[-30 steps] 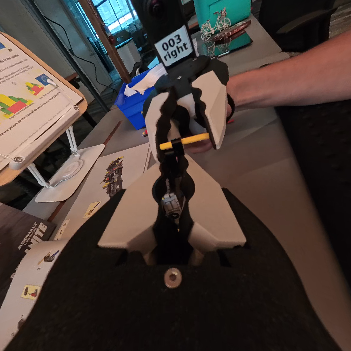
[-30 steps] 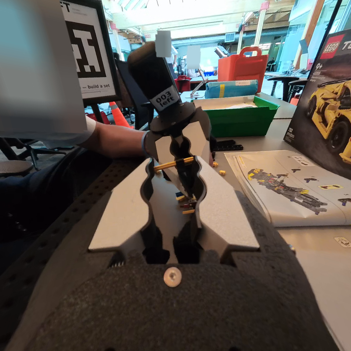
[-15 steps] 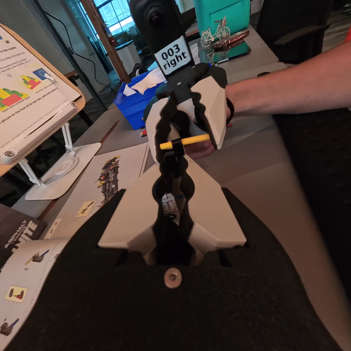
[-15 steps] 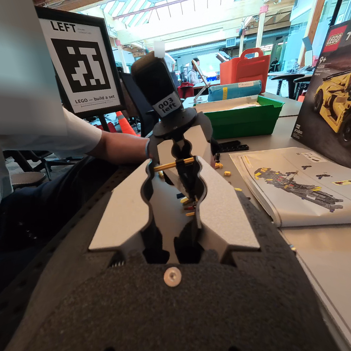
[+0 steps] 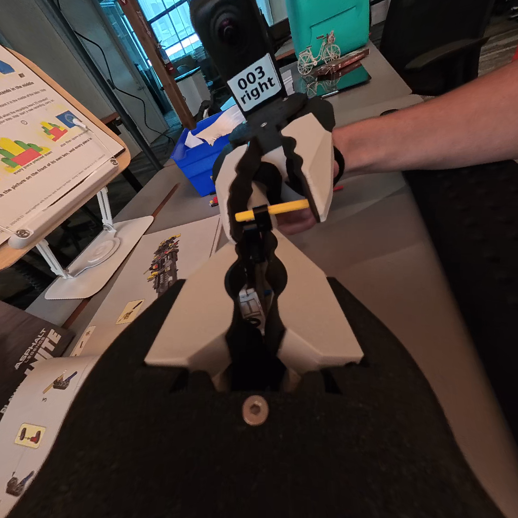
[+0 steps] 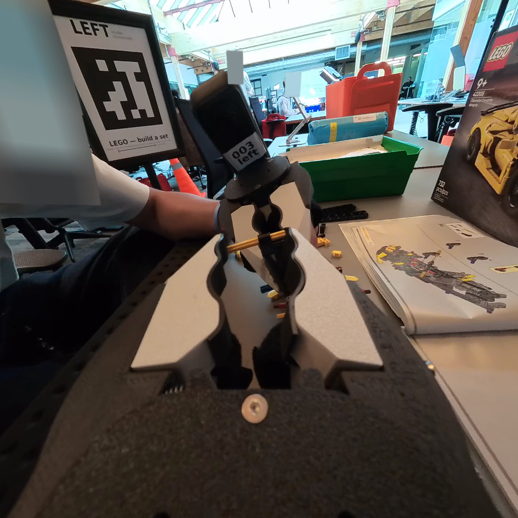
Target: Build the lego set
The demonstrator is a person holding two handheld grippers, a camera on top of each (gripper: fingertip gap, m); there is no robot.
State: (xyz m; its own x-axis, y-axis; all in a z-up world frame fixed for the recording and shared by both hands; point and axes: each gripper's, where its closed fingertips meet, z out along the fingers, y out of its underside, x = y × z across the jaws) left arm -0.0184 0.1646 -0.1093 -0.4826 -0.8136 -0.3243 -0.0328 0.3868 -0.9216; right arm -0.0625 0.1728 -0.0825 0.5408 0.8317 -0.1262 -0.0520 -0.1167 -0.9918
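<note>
My left gripper [image 5: 256,241] is shut on a small black connector [image 5: 260,214] that sticks out past its tips. A yellow axle [image 5: 288,208] runs crosswise through the connector. My right gripper [image 5: 276,224] faces the left one from above, and its two pads press on the two ends of the axle. In the right wrist view the axle [image 6: 244,245] spans my right gripper [image 6: 256,238] from pad to pad. There the left gripper [image 6: 270,252] holds the connector [image 6: 270,238] just behind it. Both are held above the table.
An open instruction booklet [image 6: 420,266] lies on the grey table beside the set's box [image 6: 490,140]. Loose small pieces [image 6: 336,253], black beams [image 6: 342,214] and a green bin [image 6: 364,173] are behind. A blue bin [image 5: 196,165] and a board on a stand [image 5: 56,157] are at the far left.
Both grippers have drifted a little together above the table. The hold on the connector and on the axle looks the same.
</note>
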